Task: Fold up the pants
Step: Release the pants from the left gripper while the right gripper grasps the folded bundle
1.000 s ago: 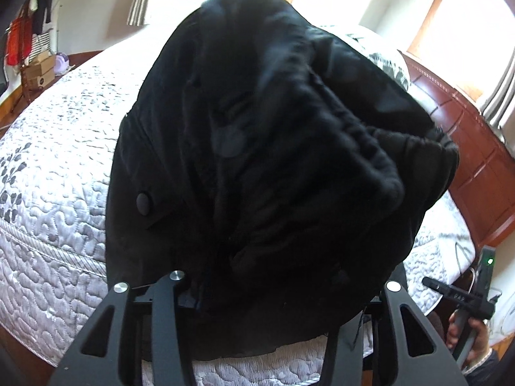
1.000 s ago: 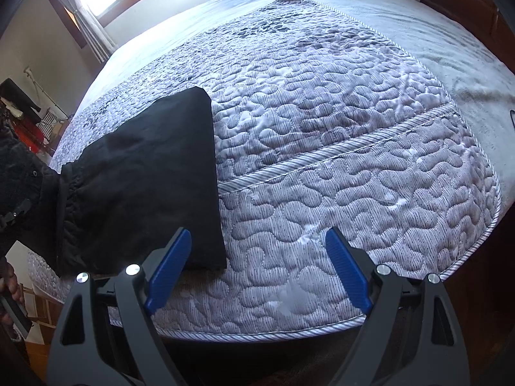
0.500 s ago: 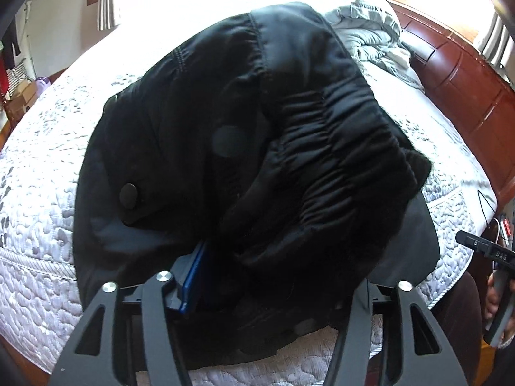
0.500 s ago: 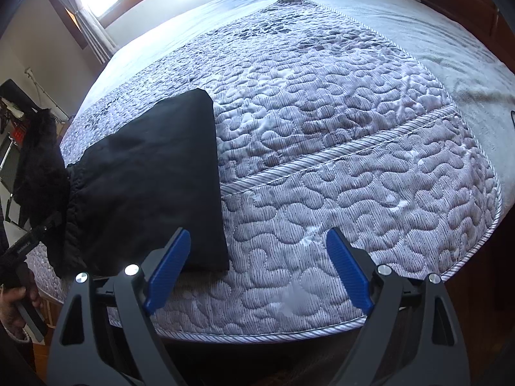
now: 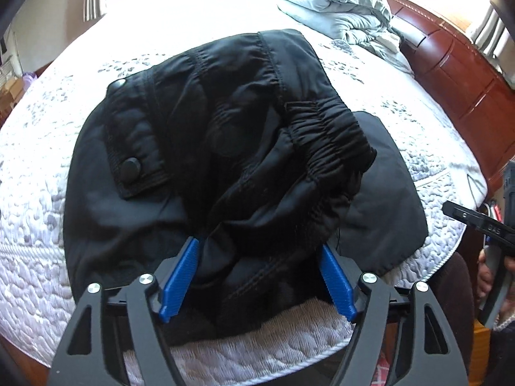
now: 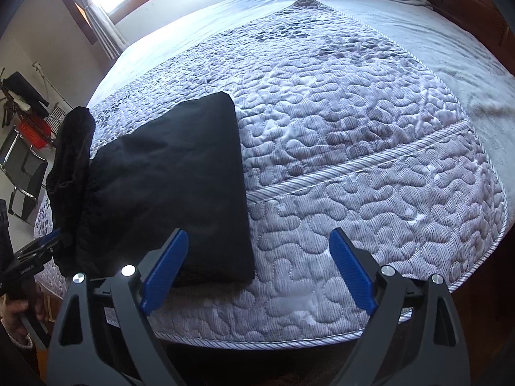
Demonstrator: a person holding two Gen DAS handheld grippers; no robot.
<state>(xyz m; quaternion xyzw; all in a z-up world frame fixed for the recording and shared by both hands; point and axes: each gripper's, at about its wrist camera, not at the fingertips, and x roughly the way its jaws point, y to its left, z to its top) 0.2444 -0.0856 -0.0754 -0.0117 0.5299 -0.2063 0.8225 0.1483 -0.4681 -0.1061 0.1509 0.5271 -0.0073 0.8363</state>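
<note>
The black pants (image 5: 206, 160) lie folded on the quilted bed near its front edge, waistband (image 5: 325, 135) and a buttoned pocket flap (image 5: 130, 169) on top. My left gripper (image 5: 257, 257) is open, its blue pads (image 5: 182, 276) spread on both sides of a bunched fold of the pants, which rests between them. In the right wrist view the pants (image 6: 180, 173) lie at the left, with the bunched part (image 6: 72, 157) standing up by the left gripper (image 6: 42, 247). My right gripper (image 6: 257, 263) is open and empty, its left pad (image 6: 165, 265) over the pants' near corner.
The grey-white quilted bedspread (image 6: 370, 167) covers the bed. A crumpled grey duvet (image 5: 347, 9) lies at the far end by a red-brown wooden headboard (image 5: 460, 74). A chair and a red crate (image 6: 29, 135) stand on the floor at the left.
My left gripper has lowered the lifted waist part of the pants onto the rest of them and opened. The right gripper has barely moved.
</note>
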